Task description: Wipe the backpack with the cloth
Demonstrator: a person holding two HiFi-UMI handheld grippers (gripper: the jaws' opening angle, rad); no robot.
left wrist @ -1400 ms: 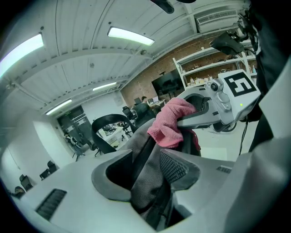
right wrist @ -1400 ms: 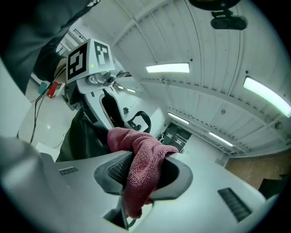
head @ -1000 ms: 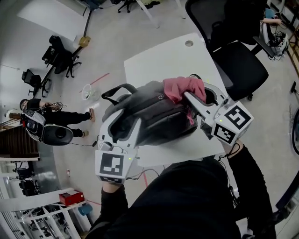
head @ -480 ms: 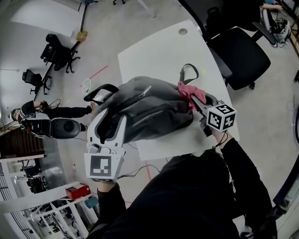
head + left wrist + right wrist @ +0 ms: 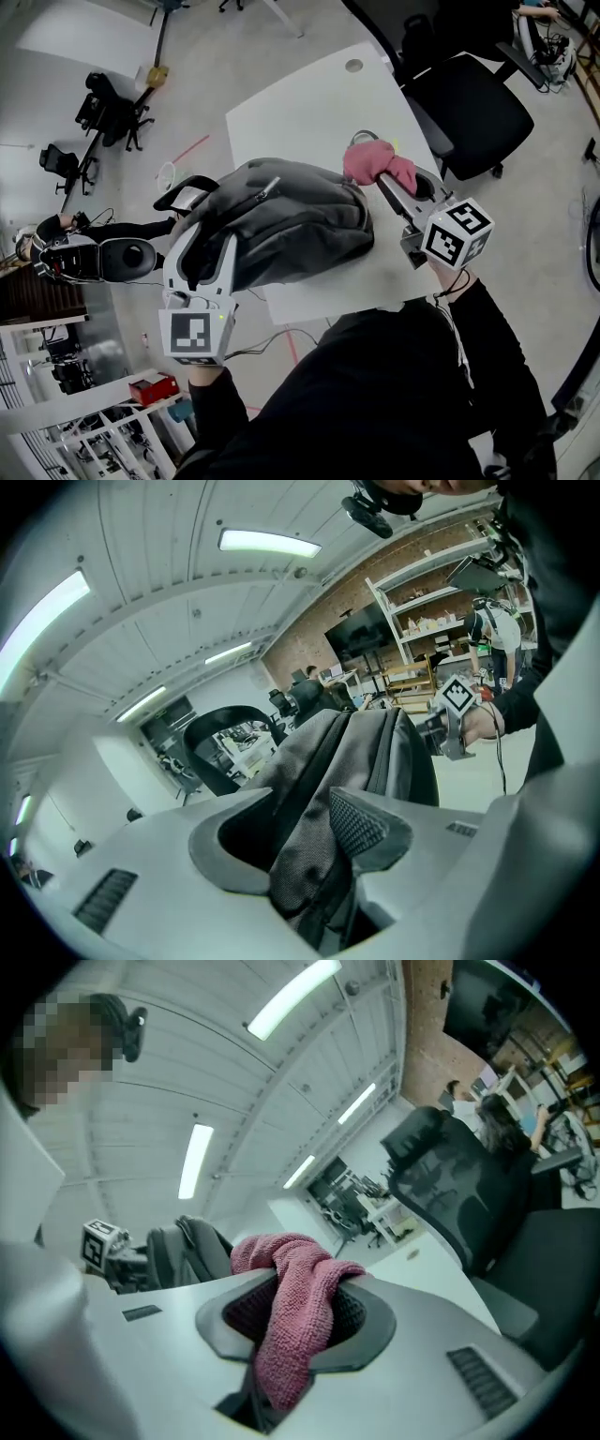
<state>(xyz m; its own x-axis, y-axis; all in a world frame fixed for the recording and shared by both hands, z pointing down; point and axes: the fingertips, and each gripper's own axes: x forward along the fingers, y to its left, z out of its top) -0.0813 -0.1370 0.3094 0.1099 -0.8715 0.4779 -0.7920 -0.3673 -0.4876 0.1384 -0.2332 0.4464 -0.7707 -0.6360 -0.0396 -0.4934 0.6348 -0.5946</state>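
Note:
A grey backpack (image 5: 281,220) lies on its side on the white table (image 5: 300,112). My left gripper (image 5: 202,258) is shut on the fabric at its near left end; in the left gripper view the grey cloth of the backpack (image 5: 366,752) is pinched between the jaws of that gripper (image 5: 305,846). My right gripper (image 5: 382,180) is shut on a pink cloth (image 5: 375,165), just off the backpack's far right end. In the right gripper view the cloth (image 5: 281,1269) hangs bunched through the gripper (image 5: 295,1316), with the backpack (image 5: 192,1246) to the left. Whether cloth and backpack touch I cannot tell.
A black office chair (image 5: 469,112) stands close behind the table's right side. A cable hole (image 5: 353,66) marks the table's far corner. The backpack's handle (image 5: 192,195) overhangs the left edge. A person (image 5: 94,253) and more chairs (image 5: 108,108) are on the floor at left.
My right gripper has carried the pink cloth from the top of the backpack down its right side to just off its right end. The left gripper has kept its hold.

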